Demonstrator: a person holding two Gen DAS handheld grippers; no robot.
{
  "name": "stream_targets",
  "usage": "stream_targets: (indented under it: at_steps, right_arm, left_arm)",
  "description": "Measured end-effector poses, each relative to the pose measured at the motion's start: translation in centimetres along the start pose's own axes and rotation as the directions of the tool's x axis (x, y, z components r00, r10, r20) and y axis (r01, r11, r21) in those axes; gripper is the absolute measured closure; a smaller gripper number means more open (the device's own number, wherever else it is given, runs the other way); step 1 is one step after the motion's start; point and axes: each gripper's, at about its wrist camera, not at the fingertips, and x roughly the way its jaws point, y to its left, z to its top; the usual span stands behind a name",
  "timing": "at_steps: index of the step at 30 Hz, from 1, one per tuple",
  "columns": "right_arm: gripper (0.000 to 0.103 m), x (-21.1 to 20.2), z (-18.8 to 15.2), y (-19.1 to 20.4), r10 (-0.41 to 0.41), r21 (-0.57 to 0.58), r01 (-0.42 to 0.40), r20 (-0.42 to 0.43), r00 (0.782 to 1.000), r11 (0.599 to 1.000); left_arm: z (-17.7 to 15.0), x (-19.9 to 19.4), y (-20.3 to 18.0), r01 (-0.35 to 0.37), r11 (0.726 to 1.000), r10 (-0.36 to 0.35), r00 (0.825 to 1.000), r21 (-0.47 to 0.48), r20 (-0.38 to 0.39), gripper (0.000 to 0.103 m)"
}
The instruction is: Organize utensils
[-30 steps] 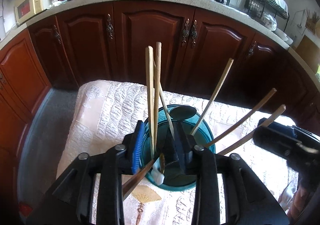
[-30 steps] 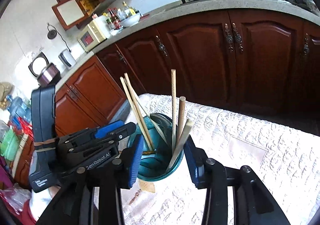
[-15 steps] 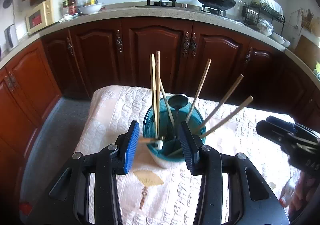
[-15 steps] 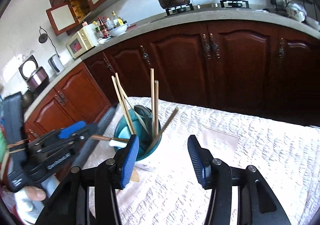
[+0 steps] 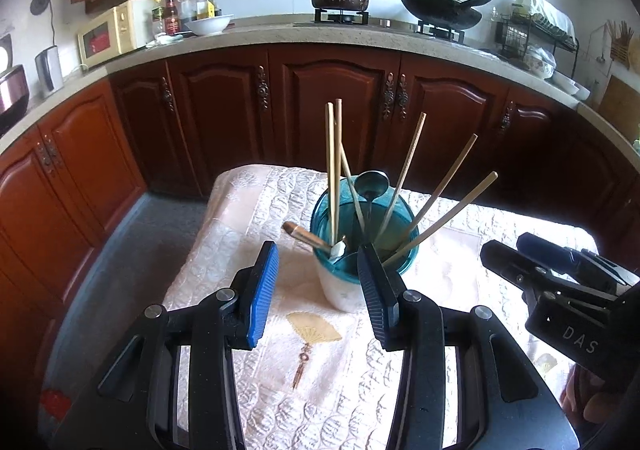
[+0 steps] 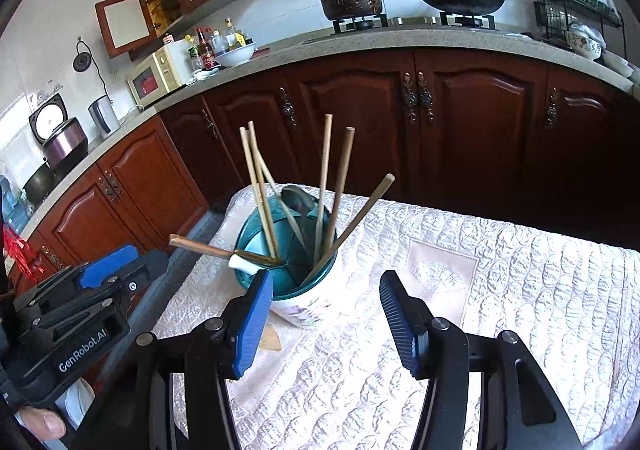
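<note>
My left tongs (image 5: pixel 318 290) and right tongs (image 6: pixel 326 320), both just spread and empty, frame the centre-frame cup (image 5: pixel 362 238) of utensils on a quilted table (image 6: pixel 520 290); cabinets (image 5: pixel 332 109) behind.

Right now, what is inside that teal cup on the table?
The teal cup holds several wooden chopsticks, a dark metal spoon and a white-tipped brown utensil. Their lower ends are hidden.

Daylit kitchen through two sharp fisheye lenses.
We see bright light blowing out the quilted tablecloth (image 5: pixel 248 217) at right; the dark cabinet doors (image 6: pixel 480 121) sink into shadow. Straight edges bow toward the frame edges, corners vignette to black, and there is little blur.
</note>
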Motion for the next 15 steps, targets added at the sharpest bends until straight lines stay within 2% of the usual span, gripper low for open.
stream_targets:
  at_steps: [7, 15]
  right_arm:
    - [0.047, -0.7, -0.3, 1.5, -0.017, -0.027, 0.017, 0.018, 1.0, 0.999]
    - [0.046, -0.9, -0.5, 2.4, -0.027, -0.045, 0.028, 0.022, 0.999, 0.999]
  left_arm:
    - [-0.7, -1.3, 0.5, -0.042, 0.999, 0.042, 0.998, -0.004, 0.036, 0.063]
    - [-1.3, -2.0, 1.0, -0.053, 0.998, 0.054, 0.997, -0.02, 0.05, 0.063]
